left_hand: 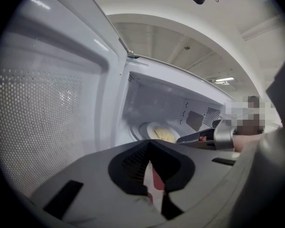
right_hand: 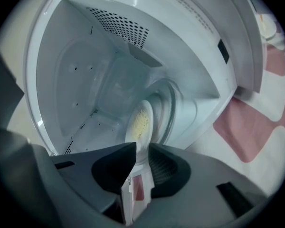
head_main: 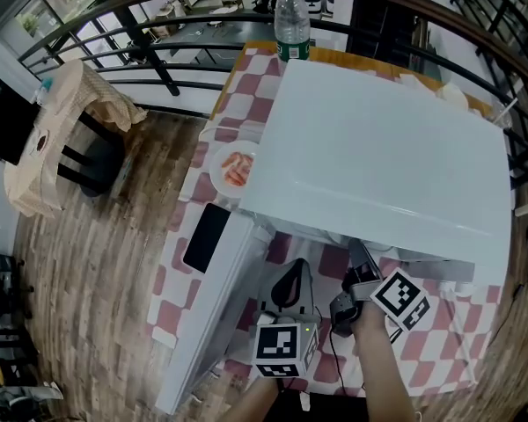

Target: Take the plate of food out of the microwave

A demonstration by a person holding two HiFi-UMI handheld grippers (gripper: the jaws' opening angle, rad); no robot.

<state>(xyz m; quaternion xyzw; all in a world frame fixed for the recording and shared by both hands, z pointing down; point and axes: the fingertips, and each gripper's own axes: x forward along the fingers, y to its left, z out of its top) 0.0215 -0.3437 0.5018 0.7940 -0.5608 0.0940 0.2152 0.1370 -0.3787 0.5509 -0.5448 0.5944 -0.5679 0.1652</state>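
Observation:
A white plate [right_hand: 141,121] of yellow food sits inside the open microwave [head_main: 370,148]; the same plate [left_hand: 161,133] shows on the turntable in the left gripper view. My right gripper [right_hand: 142,148] reaches into the cavity, and its jaws are shut on the plate's near rim. From the head view, only its marker cube [head_main: 400,297] shows below the microwave's front edge. My left gripper [left_hand: 150,146] is shut with nothing in it, in front of the microwave beside the open door [head_main: 211,306].
The door swings out to the left over the red-checked tablecloth [head_main: 246,77]. A second plate [head_main: 233,167] with red food lies left of the microwave. A water bottle [head_main: 291,20] stands behind it. A cloth-draped chair [head_main: 70,130] is on the wooden floor.

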